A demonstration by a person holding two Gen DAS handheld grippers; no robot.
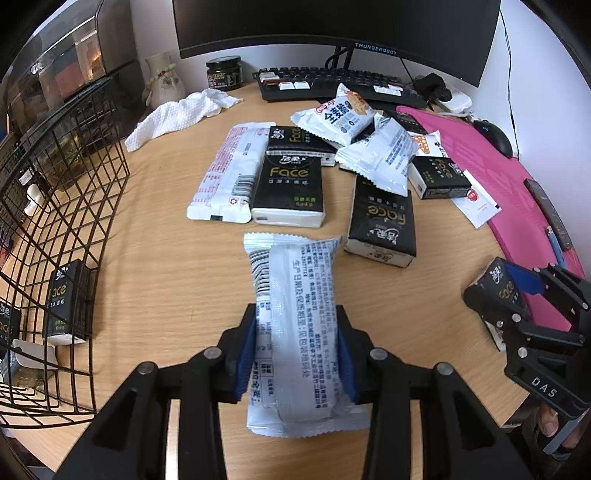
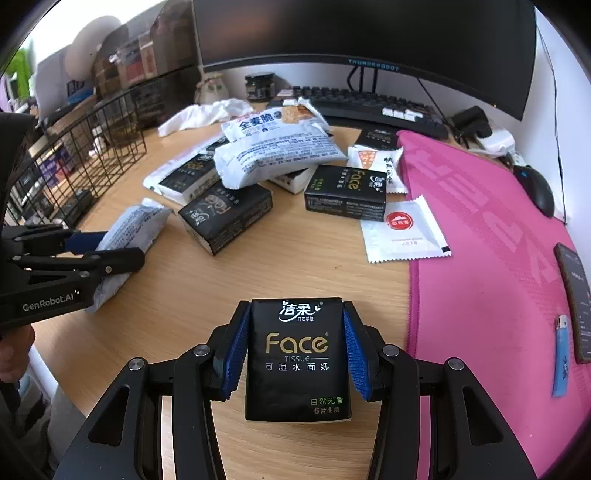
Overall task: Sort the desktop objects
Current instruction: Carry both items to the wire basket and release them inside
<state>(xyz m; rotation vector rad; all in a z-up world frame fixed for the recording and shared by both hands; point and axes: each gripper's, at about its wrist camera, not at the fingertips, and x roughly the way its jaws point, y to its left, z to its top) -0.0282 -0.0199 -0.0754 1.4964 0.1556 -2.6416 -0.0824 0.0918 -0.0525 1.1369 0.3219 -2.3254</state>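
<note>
Left gripper [image 1: 297,350]: blue pads clamped on a white snack packet [image 1: 295,332], held above bare wooden table [image 1: 166,258].
Right gripper [image 2: 295,354]: clamped on a black Face tissue pack [image 2: 297,360], over open wood beside the pink mat [image 2: 491,258] edge.
Left side: black wire basket [image 1: 74,206] at the table edge, tissue packs inside.
Mid-table: heap of tissue packs and snack packets [image 1: 351,147]; open wood between heap and grippers.
On mat: blue lighter [image 2: 560,360], mouse [image 2: 539,192].
Far edge: white cloth [image 1: 177,114], jar [image 1: 223,72], keyboard [image 1: 332,83], monitor [image 1: 332,26].
</note>
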